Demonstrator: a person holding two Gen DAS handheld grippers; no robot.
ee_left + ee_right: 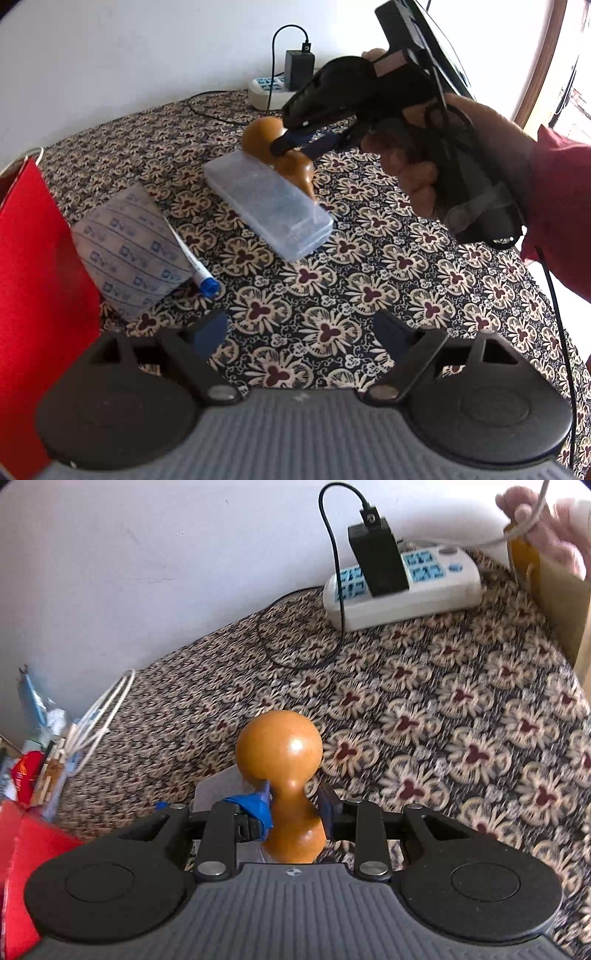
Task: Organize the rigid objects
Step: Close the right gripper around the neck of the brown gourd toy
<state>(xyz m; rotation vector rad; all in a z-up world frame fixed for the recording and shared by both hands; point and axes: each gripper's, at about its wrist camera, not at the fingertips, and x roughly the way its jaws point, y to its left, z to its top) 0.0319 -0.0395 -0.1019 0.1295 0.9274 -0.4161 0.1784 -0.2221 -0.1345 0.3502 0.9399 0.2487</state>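
Left wrist view: left tongs (299,328) wide open w/ nothing between the pads, hanging over the flower-pattern cloth on the surface (369,277). Past them lies a clear plastic box (269,206), lid on, set at a slant on the cloth. Just behind the box's far long edge is the gourd-shaped wooden knob (291,162), tilted, big round end up and away from the camera, lower end down by the box; can't tell if it rests on box or cloth. Right hand (443,155), red sleeve (561,192), holds the right tongs (295,144), which reach in from the right and straddle the knob's narrow neck.

Left of the box: a paper cup (136,243) w/ blue print, lying on its side, and a white marker w/ blue cap (201,277) touching the cup's right side. A red bag (37,277) fills the left edge. At the back by the wall, a white power strip (264,88) w/ a black charger (299,70) plugged in.

Right wrist view: knob (280,753) sits between the right tongs (295,797), set narrow. Blue-taped pad (264,805) touches the neck; the other pad (327,805) is beside the lower bulge, but contact isn't clear, so can't tell if it's gripped. Box edge (214,786) shows under the knob.
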